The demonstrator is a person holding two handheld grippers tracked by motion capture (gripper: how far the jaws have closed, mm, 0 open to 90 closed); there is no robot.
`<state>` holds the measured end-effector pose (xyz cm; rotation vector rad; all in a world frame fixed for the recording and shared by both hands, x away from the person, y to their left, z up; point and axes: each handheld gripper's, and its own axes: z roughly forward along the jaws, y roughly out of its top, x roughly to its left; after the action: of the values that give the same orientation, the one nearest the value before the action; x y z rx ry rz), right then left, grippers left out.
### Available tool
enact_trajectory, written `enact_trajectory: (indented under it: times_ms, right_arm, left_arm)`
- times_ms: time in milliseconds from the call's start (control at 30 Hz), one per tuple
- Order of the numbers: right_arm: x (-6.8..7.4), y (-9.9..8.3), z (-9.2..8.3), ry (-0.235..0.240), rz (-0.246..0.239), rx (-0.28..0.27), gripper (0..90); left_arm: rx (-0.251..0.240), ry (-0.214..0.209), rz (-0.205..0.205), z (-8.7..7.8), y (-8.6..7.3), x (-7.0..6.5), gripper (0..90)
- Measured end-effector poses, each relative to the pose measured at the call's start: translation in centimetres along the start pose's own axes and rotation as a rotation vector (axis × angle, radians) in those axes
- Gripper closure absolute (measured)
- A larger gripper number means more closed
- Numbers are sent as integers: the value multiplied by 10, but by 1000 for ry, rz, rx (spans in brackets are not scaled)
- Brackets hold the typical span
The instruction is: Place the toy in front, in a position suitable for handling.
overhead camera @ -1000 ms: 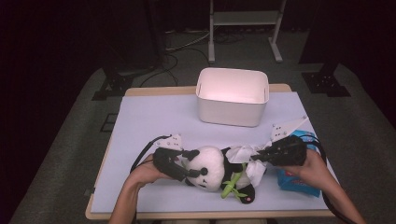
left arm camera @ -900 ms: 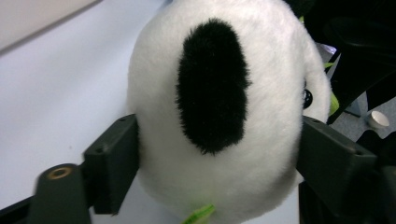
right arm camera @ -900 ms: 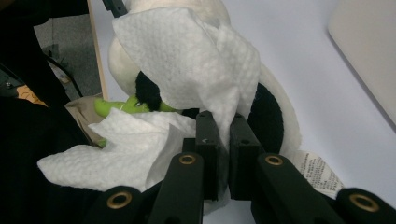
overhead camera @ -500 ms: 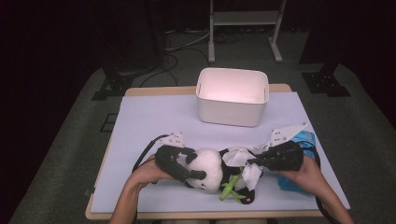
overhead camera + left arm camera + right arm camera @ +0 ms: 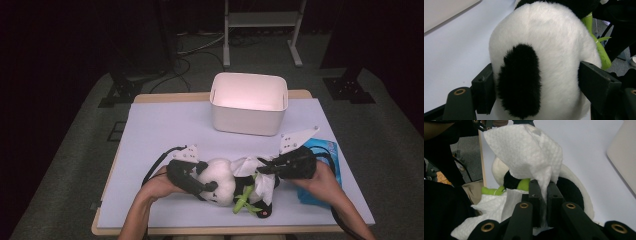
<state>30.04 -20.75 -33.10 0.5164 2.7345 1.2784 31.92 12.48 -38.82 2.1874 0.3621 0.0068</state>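
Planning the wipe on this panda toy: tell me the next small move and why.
Probably draw the right gripper, shut on the paper towel, across the plush panda. The towel already drapes over the toy, and the left gripper has its fingers pressed on both sides of the white head, bracing it on the table.

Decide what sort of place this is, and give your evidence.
Probably a lab or studio set up for recording: a lone table on grey carpet, dark surroundings with floor cables, and a metal stand behind.
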Motion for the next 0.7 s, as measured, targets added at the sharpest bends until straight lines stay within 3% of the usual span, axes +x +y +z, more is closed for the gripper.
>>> enact_trajectory:
  times_ms: [267,433,700]
  right_arm:
    - [-2,-20,-20,-8,43,-29,837]
    - [-5,-21,-30,-31,54,-30,836]
    - [-5,4,-1,9,11,29,836]
  left_arm:
    - [-8,12,14,-1,2,-2,227]
    - [-9,20,21,-2,4,-1,233]
    - [-1,29,43,-1,7,-5,233]
